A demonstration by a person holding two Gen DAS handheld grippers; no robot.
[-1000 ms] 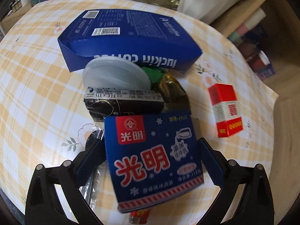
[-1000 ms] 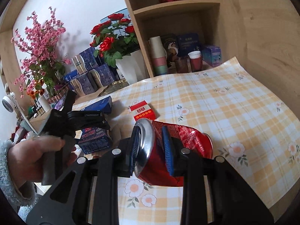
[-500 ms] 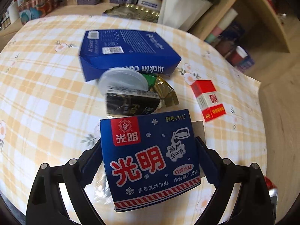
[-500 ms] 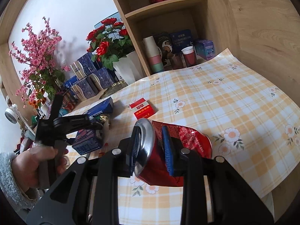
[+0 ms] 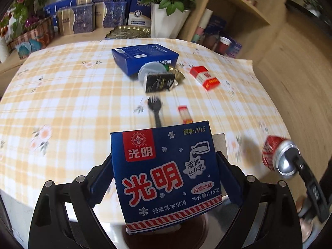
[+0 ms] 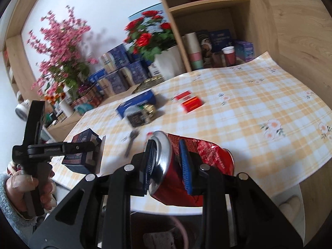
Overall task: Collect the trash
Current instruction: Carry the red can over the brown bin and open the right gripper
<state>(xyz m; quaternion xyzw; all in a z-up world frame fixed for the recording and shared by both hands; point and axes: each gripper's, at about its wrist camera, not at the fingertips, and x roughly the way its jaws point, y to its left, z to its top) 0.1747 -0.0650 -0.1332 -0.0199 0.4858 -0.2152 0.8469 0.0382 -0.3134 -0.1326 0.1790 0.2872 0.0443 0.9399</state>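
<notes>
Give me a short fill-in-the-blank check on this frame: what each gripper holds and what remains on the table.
1. The left gripper is shut on a blue ice cream ____.
2. The right gripper grips a crushed ____ soda can.
3. A black plastic ____ lies on the checked tablecloth near the red-and-white box.

Missing words: box; red; fork

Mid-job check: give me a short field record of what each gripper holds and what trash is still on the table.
left gripper: shut on blue ice cream carton
right gripper: shut on crushed red soda can
on the yellow checked tablecloth: large blue coffee box, white round lid, black packet, gold foil wrapper, red and white small box, black plastic fork, small red and white wrapper
blur: both views smeared
</notes>
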